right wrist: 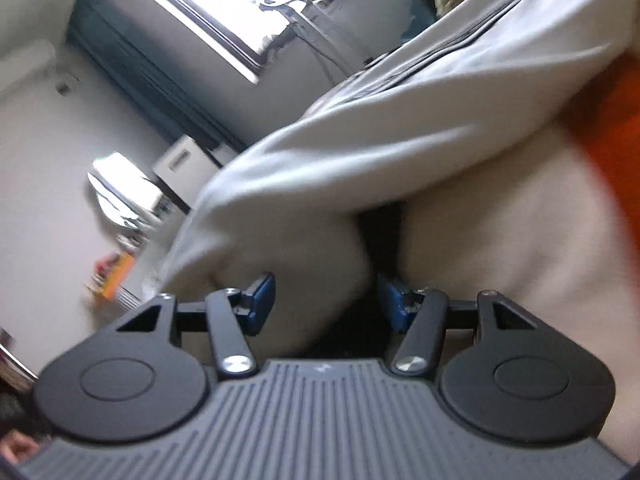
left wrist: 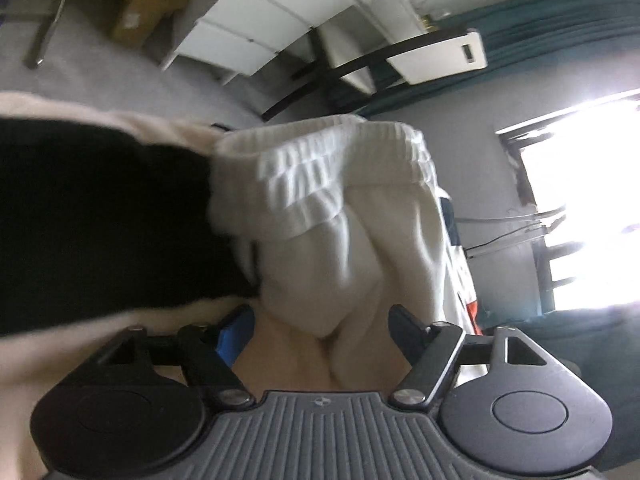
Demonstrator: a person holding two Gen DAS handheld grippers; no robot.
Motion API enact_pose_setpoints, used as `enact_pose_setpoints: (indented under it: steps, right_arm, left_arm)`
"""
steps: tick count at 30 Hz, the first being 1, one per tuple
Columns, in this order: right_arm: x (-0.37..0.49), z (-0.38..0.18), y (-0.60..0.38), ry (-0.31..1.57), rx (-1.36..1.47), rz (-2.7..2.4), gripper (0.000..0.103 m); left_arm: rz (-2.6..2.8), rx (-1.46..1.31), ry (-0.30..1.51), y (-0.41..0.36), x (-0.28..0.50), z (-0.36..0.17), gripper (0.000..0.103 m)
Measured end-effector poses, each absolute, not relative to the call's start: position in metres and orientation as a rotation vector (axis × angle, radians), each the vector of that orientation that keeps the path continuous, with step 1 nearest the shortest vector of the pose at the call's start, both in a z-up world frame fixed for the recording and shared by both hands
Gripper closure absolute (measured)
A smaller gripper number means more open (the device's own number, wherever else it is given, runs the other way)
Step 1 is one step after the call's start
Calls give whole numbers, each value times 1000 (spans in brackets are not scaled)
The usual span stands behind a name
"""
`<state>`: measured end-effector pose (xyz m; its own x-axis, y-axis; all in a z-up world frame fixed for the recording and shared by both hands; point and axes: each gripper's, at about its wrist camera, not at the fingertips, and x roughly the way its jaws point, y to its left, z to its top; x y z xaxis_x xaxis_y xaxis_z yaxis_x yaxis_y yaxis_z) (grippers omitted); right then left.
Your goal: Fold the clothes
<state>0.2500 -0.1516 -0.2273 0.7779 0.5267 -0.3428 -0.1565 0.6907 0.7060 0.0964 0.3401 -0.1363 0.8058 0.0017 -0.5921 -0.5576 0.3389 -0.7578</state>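
Your largest thing is the cream bedding, blurred in both views. On it, the white ribbed-waistband garment lies bunched, its lower fold hanging between your left gripper fingers, which stand spread; you can't tell whether the pads touch it. A black cloth lies beside the garment, cut off at the frame edge. Your right gripper is spread too, with pale grey fabric draped just ahead. Past that fabric, an orange patch is unreadable.

Window: we see it blown out with daylight.
Curtain: teal, beside it.
Furniture: white drawer unit.
Floor: grey, cardboard box on it.
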Motion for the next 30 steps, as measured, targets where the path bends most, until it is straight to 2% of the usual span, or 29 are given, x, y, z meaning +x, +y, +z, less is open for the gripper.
enact_pose_setpoints:
  steps: [3,6,7,9,10,13,19,26,30]
  right_arm:
    - [271,-231,-132,542,699,416,43]
    - [281,-235,-125,515,683,399,59]
    - [282,-235,-125,507,687,401,62]
    - [280,-235,-128,493,699,400,76]
    - [277,-233,-129,481,696,396,79]
    - [263,-222,-132,426,659,377,83]
    - [210,-162,-140,295,566,350,86]
    - [132,-75,-166,108,499,265,87]
    - [106,-44,-176,57,424,260,86]
  left_arm:
    - [405,-1171,521,339,101,-138,42]
    - [442,-1127,498,330,106,-135,48]
    - [453,-1104,491,325,110,-133,53]
    - [475,-1058,473,316,116,-131,63]
    - [480,-1044,462,315,118,-129,71]
    - [470,-1019,430,311,122,-122,79]
    - [389,-950,303,296,110,-90,83]
    - [190,-836,12,253,57,-30,84]
    - [189,-851,-6,231,50,-26,84]
